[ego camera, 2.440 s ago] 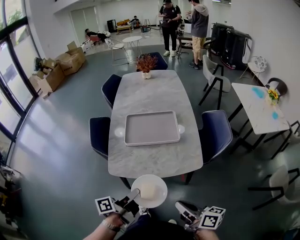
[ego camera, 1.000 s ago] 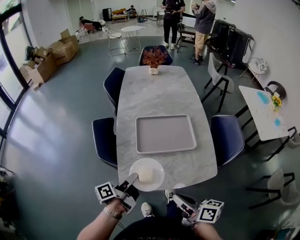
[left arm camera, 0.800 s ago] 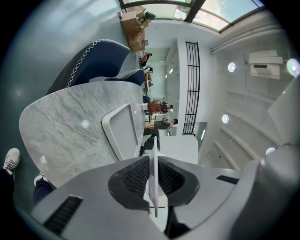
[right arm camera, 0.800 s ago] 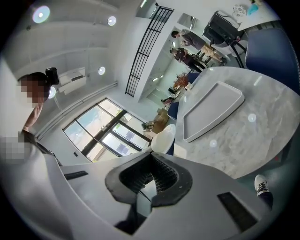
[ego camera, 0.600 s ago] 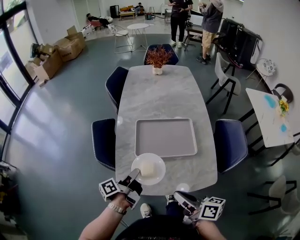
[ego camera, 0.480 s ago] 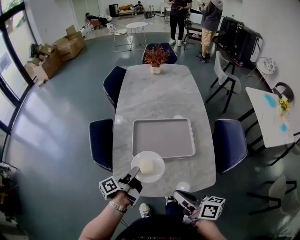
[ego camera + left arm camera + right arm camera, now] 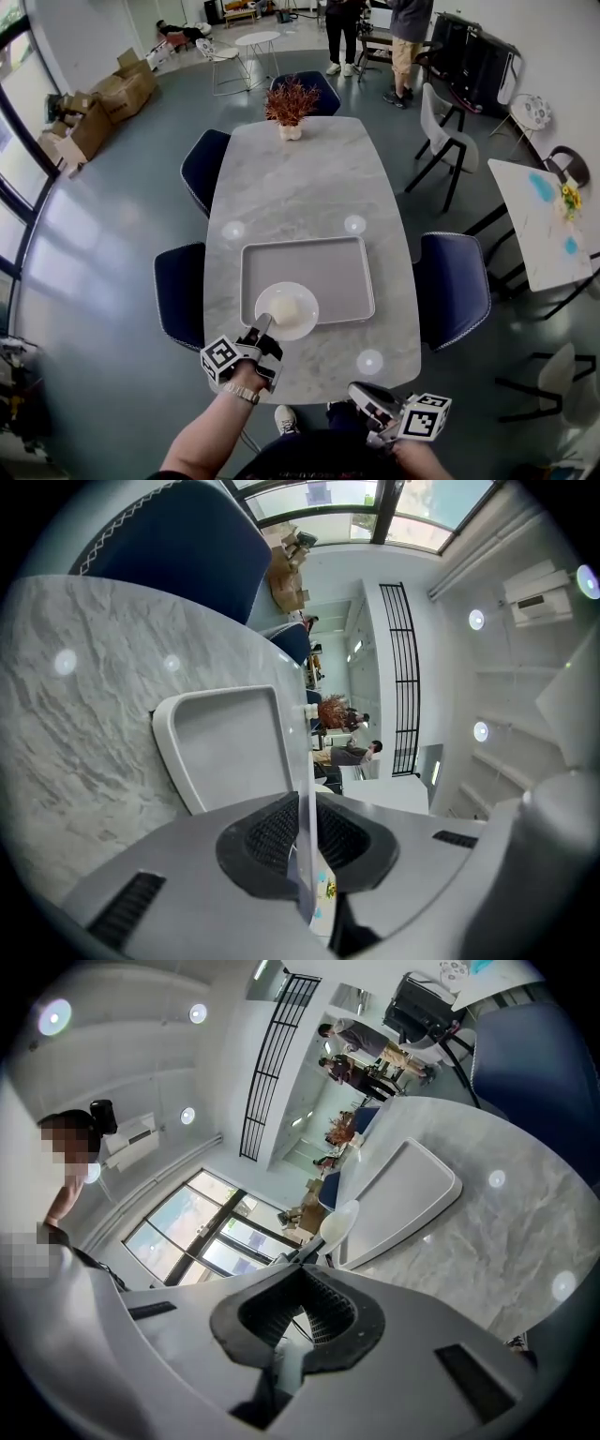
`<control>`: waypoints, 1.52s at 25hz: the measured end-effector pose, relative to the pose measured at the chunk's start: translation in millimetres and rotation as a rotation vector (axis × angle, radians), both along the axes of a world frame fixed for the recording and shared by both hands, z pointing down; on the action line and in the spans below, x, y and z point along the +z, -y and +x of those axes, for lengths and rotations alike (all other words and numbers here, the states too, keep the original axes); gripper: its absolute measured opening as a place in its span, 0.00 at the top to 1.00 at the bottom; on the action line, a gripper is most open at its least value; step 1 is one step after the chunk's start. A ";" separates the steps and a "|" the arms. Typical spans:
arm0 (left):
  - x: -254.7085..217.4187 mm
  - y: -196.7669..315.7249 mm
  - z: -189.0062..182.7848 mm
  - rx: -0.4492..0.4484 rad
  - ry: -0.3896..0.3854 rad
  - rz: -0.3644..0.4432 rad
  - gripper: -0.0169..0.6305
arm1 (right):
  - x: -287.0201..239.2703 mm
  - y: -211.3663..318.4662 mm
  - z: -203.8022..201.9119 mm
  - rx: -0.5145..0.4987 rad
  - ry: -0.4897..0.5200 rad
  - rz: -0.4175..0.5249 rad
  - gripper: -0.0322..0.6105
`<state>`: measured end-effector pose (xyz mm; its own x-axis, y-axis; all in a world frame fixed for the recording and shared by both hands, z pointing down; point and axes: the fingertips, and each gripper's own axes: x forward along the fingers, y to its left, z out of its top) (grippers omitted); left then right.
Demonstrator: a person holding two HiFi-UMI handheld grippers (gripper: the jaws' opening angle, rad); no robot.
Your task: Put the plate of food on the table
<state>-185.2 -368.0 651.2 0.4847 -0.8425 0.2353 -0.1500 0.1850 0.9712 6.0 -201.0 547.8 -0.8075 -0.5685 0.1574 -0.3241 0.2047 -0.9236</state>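
A white plate [image 7: 287, 310] with a pale lump of food [image 7: 286, 306] hangs over the near edge of the grey tray [image 7: 307, 281] on the marble table [image 7: 309, 178]. My left gripper [image 7: 262, 328] is shut on the plate's near rim. In the left gripper view the rim [image 7: 304, 799] shows edge-on, pinched between the black pads of the left gripper [image 7: 305, 825], with the tray [image 7: 225, 747] ahead. I cannot tell whether the plate touches the tray. My right gripper [image 7: 368, 404] is shut and empty, low by the table's near end. In the right gripper view, the right gripper [image 7: 300, 1314] faces the plate [image 7: 339, 1222].
A potted reddish plant [image 7: 290, 108] stands at the table's far end. Dark blue chairs [image 7: 178, 292] [image 7: 454, 286] flank the table. A white side table [image 7: 542, 220] is at the right, cardboard boxes [image 7: 94, 117] at the left, people [image 7: 408, 37] stand far back.
My left gripper has carried the plate forward, from off the table's near end to over the tray's near edge. The right gripper has kept its place, still empty.
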 end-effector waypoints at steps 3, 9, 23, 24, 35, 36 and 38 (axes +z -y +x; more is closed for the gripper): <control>14.2 20.7 5.8 -0.019 0.037 -0.031 0.92 | 7.4 6.2 14.0 0.023 0.017 -0.030 0.93; 39.6 51.2 16.0 -0.041 0.090 -0.095 0.92 | 21.9 19.1 38.6 0.053 0.021 -0.068 0.93; 71.1 93.2 29.5 -0.069 0.165 -0.173 0.92 | 36.2 38.4 62.9 0.080 0.044 -0.118 0.93; 72.2 94.7 29.8 -0.070 0.169 -0.175 0.92 | 36.5 39.4 63.5 0.081 0.046 -0.119 0.93; 82.7 101.7 32.1 -0.063 0.264 -0.198 0.92 | 46.9 44.3 72.3 0.077 0.064 -0.137 0.93; 83.6 102.0 31.8 -0.061 0.279 -0.201 0.92 | 47.1 44.7 72.6 0.076 0.066 -0.138 0.93; 85.3 101.9 31.4 -0.057 0.304 -0.207 0.92 | 47.1 44.9 73.1 0.073 0.071 -0.140 0.93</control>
